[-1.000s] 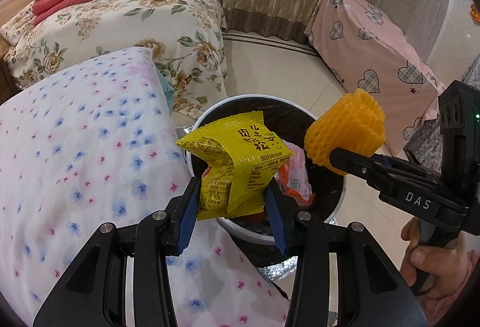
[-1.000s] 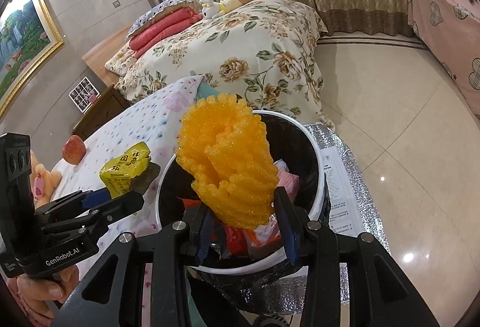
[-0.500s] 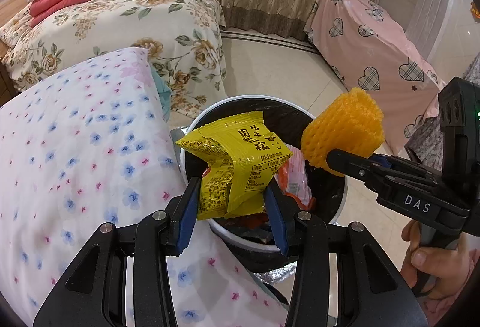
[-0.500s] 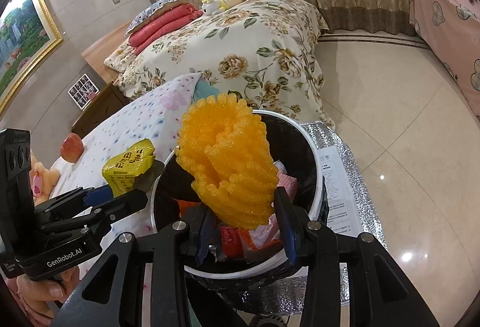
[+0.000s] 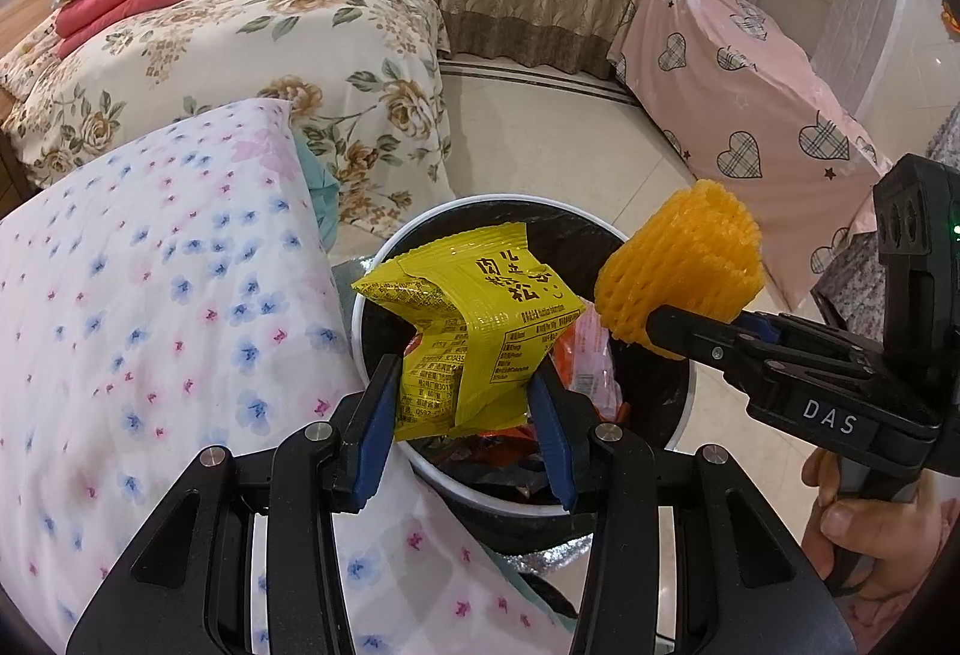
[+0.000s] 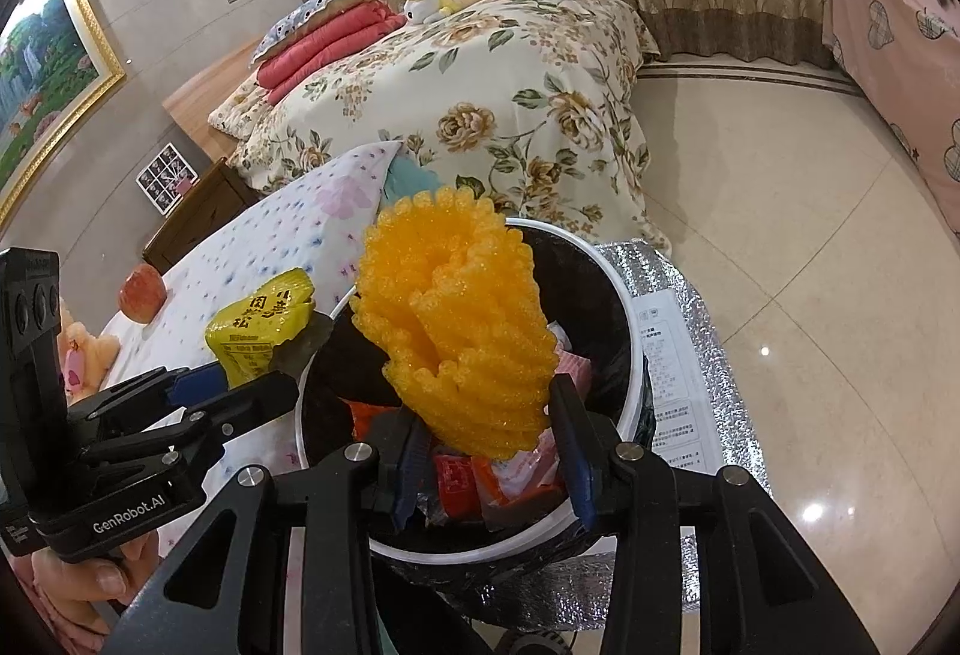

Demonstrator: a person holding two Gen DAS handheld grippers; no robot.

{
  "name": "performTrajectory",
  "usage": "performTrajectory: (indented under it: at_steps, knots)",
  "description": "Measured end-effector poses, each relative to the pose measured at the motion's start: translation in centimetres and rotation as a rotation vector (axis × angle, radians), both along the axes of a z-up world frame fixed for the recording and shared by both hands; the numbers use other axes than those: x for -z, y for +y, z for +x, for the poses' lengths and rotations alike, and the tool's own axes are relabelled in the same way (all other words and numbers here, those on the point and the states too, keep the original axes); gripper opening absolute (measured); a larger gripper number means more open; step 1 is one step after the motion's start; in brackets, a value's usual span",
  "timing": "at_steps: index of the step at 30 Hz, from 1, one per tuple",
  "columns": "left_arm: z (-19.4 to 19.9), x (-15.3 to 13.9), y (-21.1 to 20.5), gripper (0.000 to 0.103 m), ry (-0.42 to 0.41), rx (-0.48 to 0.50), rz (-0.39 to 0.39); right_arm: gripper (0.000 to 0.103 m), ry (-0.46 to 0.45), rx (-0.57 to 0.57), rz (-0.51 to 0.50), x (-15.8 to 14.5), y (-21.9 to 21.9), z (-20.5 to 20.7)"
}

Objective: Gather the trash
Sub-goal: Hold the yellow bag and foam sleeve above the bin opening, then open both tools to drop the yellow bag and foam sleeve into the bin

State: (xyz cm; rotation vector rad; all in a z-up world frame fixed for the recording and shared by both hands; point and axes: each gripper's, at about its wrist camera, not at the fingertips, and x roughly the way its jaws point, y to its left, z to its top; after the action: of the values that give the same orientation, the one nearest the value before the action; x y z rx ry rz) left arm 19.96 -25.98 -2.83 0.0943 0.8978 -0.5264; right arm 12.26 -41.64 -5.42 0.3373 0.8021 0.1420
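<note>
My left gripper (image 5: 465,421) is shut on a yellow snack wrapper (image 5: 474,331) and holds it over the near rim of a round bin (image 5: 384,259) with a white rim and black liner. My right gripper (image 6: 486,445) is shut on an orange foam fruit net (image 6: 456,319) and holds it above the bin (image 6: 624,295). The bin holds orange and red wrappers (image 6: 474,481). The foam net (image 5: 684,265) and right gripper (image 5: 690,331) show in the left wrist view at right. The yellow wrapper (image 6: 261,325) and left gripper (image 6: 252,385) show at left in the right wrist view.
A white blue-and-pink flowered bedcover (image 5: 138,307) lies left of the bin, with an apple (image 6: 141,292) and a plush toy (image 6: 81,355) on it. A floral bed (image 5: 240,54) stands behind. A pink heart-patterned cover (image 5: 738,96) is at right. A silver foil mat (image 6: 690,325) lies under the bin.
Both grippers have shifted a little closer over the bin, still holding their items. Nothing was let go.
</note>
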Motion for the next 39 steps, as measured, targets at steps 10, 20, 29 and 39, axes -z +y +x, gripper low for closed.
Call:
performTrajectory:
  at_steps: [10,20,29,39]
  knots:
    - [0.3,0.2,-0.4,0.042,0.006,-0.001,0.004,0.041,0.001,-0.002,0.0,0.1,-0.1,0.1]
    - [0.7,0.4,-0.3,0.042,0.023,-0.001,-0.001,0.042,0.012,-0.014,-0.01,0.1,0.3,0.4]
    - [0.8,0.5,-0.3,0.045,0.04,0.006,-0.007,0.045,0.026,-0.007,-0.009,0.0,0.0,0.7]
    - [0.3,0.1,1.3,0.054,0.041,-0.024,-0.029,0.054,0.025,-0.001,0.004,-0.4,-0.3,0.8]
